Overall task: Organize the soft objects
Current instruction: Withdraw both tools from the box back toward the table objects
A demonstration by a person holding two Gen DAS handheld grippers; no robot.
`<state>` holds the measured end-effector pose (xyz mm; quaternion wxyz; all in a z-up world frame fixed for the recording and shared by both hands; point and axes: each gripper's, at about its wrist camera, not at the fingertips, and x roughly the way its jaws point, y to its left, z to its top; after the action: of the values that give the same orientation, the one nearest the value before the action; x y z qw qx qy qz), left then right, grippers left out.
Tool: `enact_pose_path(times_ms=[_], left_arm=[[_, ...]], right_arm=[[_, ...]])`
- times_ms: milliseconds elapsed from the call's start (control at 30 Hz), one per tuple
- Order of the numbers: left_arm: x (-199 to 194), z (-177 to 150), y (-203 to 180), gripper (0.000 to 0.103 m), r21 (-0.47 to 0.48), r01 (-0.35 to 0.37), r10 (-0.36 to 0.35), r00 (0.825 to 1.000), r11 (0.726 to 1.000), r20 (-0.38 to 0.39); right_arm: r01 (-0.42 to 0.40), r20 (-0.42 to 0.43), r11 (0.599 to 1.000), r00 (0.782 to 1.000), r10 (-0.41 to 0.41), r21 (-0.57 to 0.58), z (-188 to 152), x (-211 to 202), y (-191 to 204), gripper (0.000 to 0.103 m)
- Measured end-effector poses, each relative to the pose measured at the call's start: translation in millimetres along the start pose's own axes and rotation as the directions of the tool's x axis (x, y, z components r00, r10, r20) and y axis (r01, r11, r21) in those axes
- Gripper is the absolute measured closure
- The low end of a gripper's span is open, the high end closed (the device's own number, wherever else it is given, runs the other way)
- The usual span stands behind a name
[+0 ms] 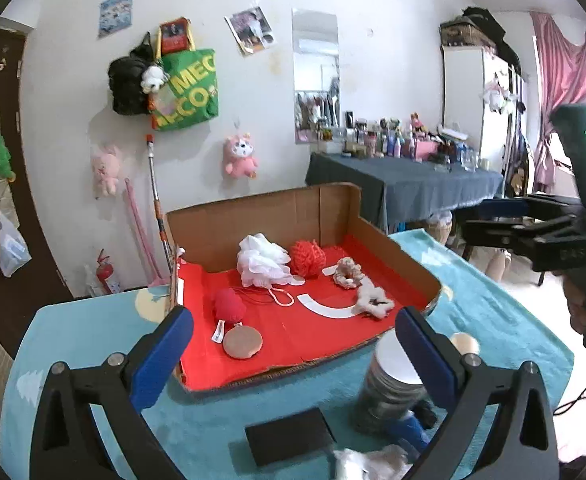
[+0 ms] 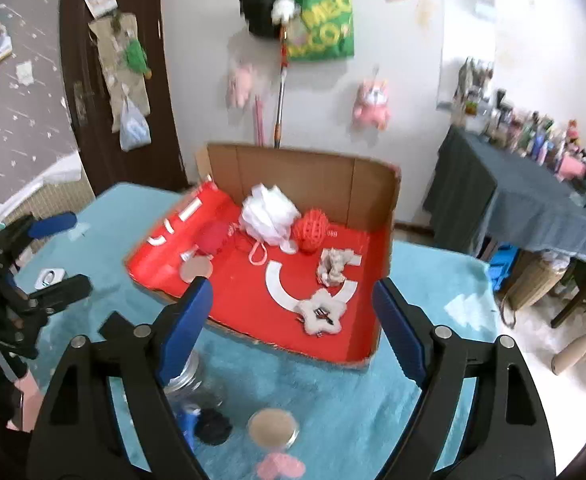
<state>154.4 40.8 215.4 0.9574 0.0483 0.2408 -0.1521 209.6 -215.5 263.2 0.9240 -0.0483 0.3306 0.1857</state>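
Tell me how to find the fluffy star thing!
Look inside the cardboard box with the red floor on the blue table. Near its front right corner lies the fluffy star, partly on a white curved stripe. It is the only star shape, pale, with dark clips at its middle.
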Motion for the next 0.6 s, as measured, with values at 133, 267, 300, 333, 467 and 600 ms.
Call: enact_pose_path(times_ms=[133, 267, 300, 333, 467, 600], left_arm=[[-22, -11, -9, 0.0, -0.022, 0.014, -0.013, 0.999, 1.0, 0.04], [-39, -26, -14, 0.0, -0.059, 0.021, -0.017, 0.998, 0.998, 0.061], [-42, -30, -15, 0.0, -0.069, 0.025, -0.021, 0.998, 0.997, 0.06], [-45, -35, -17, 0.0, -0.076, 0.026, -0.021, 0.998, 0.997, 0.06], [-52, -56, -26, 0.0, -0.075, -0.006, 0.011, 0.998, 0.997, 0.066], [-47, -80, -31, 0.0, -0.088, -0.007, 0.01, 0.999, 0.996, 0.033]], right_arm=[[0.033, 0.083, 0.999, 0.996, -0.035, 0.016, -17, -41, 13, 0.018], [0.025, 0.133, 0.997, 0.991, -0.034, 0.067, -44, -72, 21, 0.017], [0.033, 0.14, 0.997, 0.989, -0.043, 0.071, -51, -77, 23, 0.017], [0.046, 0.151, 0.996, 0.987, -0.056, 0.07, -59, -82, 27, 0.017], [0.111, 0.17, 0.991, 0.978, -0.121, 0.069, -91, -92, 41, 0.016], [0.093, 0.143, 0.991, 0.984, -0.106, 0.096, -121, -85, 50, 0.016]])
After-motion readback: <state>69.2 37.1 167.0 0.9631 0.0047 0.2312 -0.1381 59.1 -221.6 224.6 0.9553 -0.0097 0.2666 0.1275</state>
